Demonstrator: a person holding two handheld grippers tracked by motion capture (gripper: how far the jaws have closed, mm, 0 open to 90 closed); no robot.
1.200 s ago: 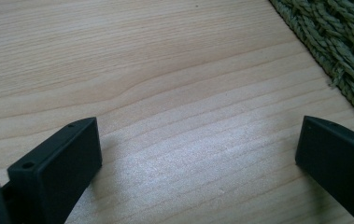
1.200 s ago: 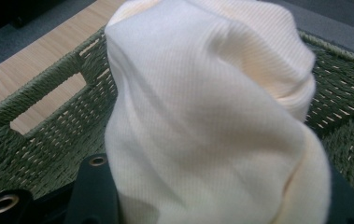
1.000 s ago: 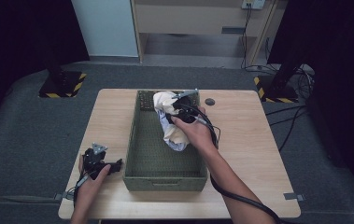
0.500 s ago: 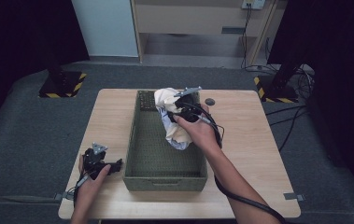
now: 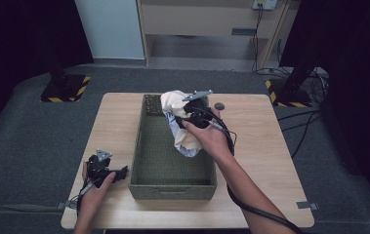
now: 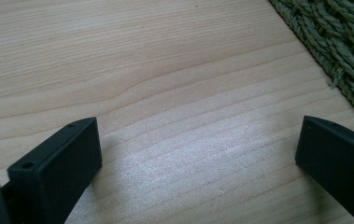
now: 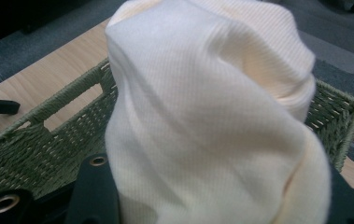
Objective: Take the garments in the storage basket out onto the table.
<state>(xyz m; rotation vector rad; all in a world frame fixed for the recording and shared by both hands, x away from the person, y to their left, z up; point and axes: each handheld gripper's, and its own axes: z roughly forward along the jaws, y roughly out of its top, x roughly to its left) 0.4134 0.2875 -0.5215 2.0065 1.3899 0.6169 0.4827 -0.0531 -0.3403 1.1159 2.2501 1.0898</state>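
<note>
High view: right gripper (image 5: 185,113) sits over the far end of the green woven basket (image 5: 146,146) with a cream cloth (image 5: 176,105) bunched between its jaws, clamped tight. Compared with a second ago the cloth and the hand sit a bit higher, with most of the bundle now above the rim, and its lower tail (image 5: 185,141) still hangs down inside the basket toward the right wall. Over the last half second there is almost no change in place. Right gripper view: cloth (image 7: 212,112) fills the space between the two black jaws, pads pressed into the fabric on both sides, basket rim and its handle slot (image 7: 67,109) behind and below. So the lift-out looks begun but not done; judging by the hanging tail, the cloth needs to rise further before it can be carried clear of the wall. Left gripper (image 5: 116,173) has stayed put, resting on the wooden table (image 5: 270,146) just left of the basket's near corner. Left gripper view: jaws stand wide apart, nothing between them, only bare table (image 6: 165,93) and a corner of basket weave (image 6: 343,37) at the upper right. It takes no part right now.
</note>
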